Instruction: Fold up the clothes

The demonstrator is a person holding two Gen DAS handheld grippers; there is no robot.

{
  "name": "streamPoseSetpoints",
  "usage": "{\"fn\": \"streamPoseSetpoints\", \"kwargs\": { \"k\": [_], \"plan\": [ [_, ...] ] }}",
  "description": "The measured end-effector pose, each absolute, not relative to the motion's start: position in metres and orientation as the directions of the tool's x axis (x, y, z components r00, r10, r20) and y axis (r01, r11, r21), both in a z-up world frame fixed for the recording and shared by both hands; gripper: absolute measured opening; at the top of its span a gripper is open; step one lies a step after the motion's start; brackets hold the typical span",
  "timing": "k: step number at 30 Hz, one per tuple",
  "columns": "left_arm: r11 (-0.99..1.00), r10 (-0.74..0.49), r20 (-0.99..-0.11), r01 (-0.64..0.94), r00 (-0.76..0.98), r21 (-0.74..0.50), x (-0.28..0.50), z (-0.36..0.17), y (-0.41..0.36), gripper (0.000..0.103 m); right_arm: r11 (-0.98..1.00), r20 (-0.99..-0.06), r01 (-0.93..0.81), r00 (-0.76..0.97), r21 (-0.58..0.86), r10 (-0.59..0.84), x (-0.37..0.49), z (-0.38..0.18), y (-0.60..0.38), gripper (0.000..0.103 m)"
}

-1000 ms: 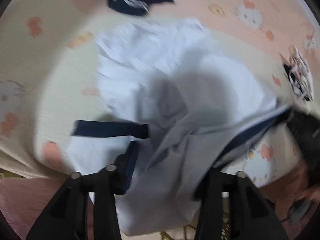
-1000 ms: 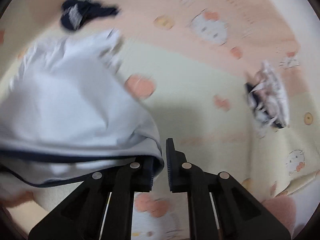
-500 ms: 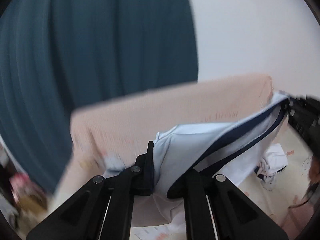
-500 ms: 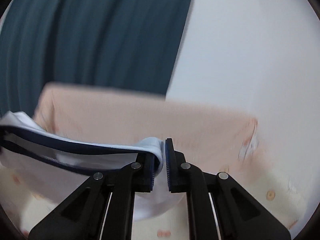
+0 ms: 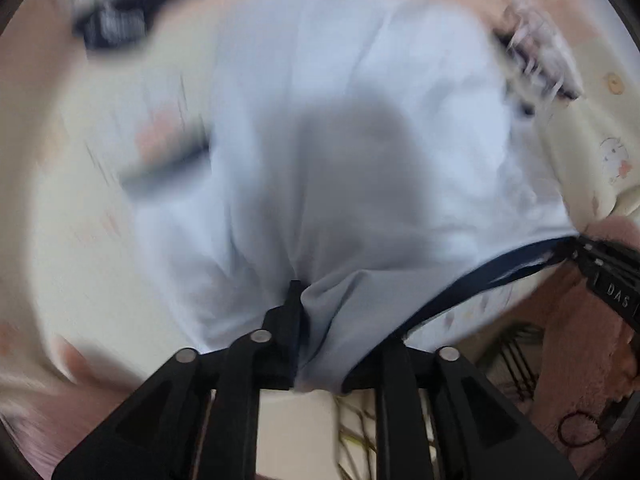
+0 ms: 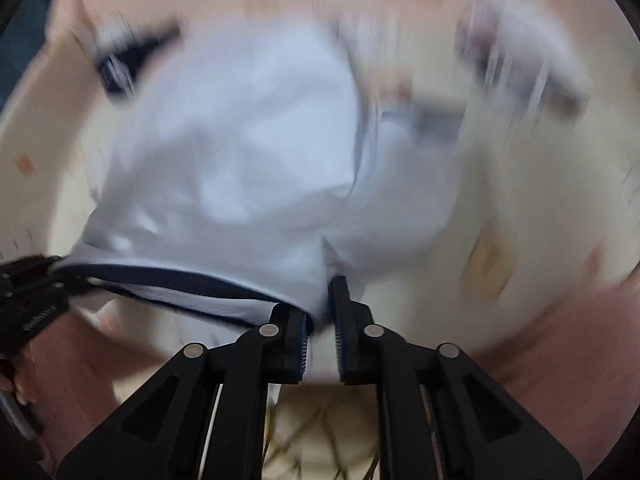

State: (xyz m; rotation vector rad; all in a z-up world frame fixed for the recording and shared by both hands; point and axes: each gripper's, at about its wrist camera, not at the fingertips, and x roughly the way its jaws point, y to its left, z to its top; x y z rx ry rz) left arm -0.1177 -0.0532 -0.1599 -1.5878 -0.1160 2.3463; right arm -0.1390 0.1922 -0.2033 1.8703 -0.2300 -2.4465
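Evidently both tongs, left tongs [image 5: 316, 344] and right tongs [image 6: 320, 332], are pinching the white shirt [image 5: 360, 128] by its navy-trimmed edge, spreading it over the bed [image 5: 80, 240] for folding.

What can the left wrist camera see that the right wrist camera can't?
Only the left view shows the right gripper pinching the white garment with a navy hem at the far right edge. Only the right view shows the left gripper at the left edge. Both show the garment, the dark navy garment beyond it, and the cream and pink cartoon-print bedsheet.
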Motion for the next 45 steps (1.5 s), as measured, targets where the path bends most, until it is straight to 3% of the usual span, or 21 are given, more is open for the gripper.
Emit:
{"fn": "streamPoseSetpoints", "kwargs": {
  "k": [2, 4, 10, 15, 18, 23, 25, 28, 29, 32, 34, 39, 42, 45],
  "plan": [
    [-0.932, 0.360, -0.886, -0.155, -0.292, -0.328, -0.108, -0.182, -0.066, 0.046, -0.980, -0.953, -0.048, -0.245, 0.195, -0.178, -0.135, -0.211, 0.195, 0.024],
    [-0.904, 0.427, -0.870, -0.101, -0.247, -0.415, -0.099, -0.203, -0.079, 0.052, -0.970, -0.949, -0.049, -0.224, 0.240, -0.223, -0.132, -0.219, 0.197, 0.032],
    [-0.834, 0.514, -0.812, 0.062, -0.278, -0.549, -0.096, -0.224, -0.113, 0.055, -0.903, -0.854, 0.026, -0.313, 0.429, -0.415, -0.137, -0.203, 0.208, 0.036],
    [-0.756, 0.547, -0.763, 0.187, -0.345, -0.627, -0.099, -0.231, -0.141, 0.055, -0.947, -0.894, -0.012, -0.335, 0.320, -0.297, -0.142, -0.221, 0.204, 0.040],
    [-0.868, 0.400, -0.887, 0.216, -0.232, -0.448, -0.108, -0.253, -0.119, 0.051, -0.968, -0.913, -0.038, -0.344, 0.248, -0.220, -0.145, -0.233, 0.202, 0.043],
    [-1.000, -0.014, -0.964, 0.001, -0.265, 0.015, -0.138, -0.249, -0.071, 0.041, -0.985, -0.950, -0.076, -0.284, 0.157, -0.129, -0.152, -0.259, 0.200, 0.043],
    [-0.998, -0.052, -0.962, -0.014, -0.269, 0.058, -0.155, -0.249, -0.073, 0.042, -0.992, -0.963, -0.072, -0.257, 0.101, -0.079, -0.153, -0.265, 0.196, 0.039],
    [-0.991, -0.108, -0.946, 0.106, -0.305, 0.079, -0.162, -0.231, -0.092, 0.041, -0.994, -0.962, -0.084, -0.268, 0.068, -0.043, -0.150, -0.261, 0.196, 0.039],
    [-0.987, -0.077, -0.939, 0.157, -0.335, 0.025, -0.156, -0.220, -0.101, 0.041, -0.991, -0.958, -0.105, -0.283, 0.083, -0.050, -0.148, -0.258, 0.200, 0.040],
    [-0.907, 0.197, -0.920, 0.294, -0.340, -0.303, -0.129, -0.213, -0.120, 0.043, -0.970, -0.950, -0.166, -0.285, 0.178, -0.125, -0.147, -0.256, 0.213, 0.047],
    [-0.831, 0.342, -0.890, 0.346, -0.300, -0.436, -0.106, -0.220, -0.118, 0.044, -0.944, -0.942, -0.208, -0.272, 0.257, -0.197, -0.147, -0.259, 0.223, 0.048],
    [-0.785, 0.449, -0.883, 0.411, -0.139, -0.464, -0.078, -0.257, -0.080, 0.050, -0.884, -0.907, -0.210, -0.163, 0.417, -0.389, -0.144, -0.284, 0.208, 0.050],
    [-0.706, 0.511, -0.837, 0.459, -0.197, -0.539, -0.079, -0.268, -0.079, 0.052, -0.891, -0.903, -0.176, -0.191, 0.418, -0.385, -0.147, -0.281, 0.194, 0.050],
    [-0.586, 0.603, -0.750, 0.487, -0.272, -0.647, -0.085, -0.277, -0.083, 0.053, -0.882, -0.898, -0.213, -0.238, 0.421, -0.371, -0.153, -0.284, 0.196, 0.042]
  ]
}}
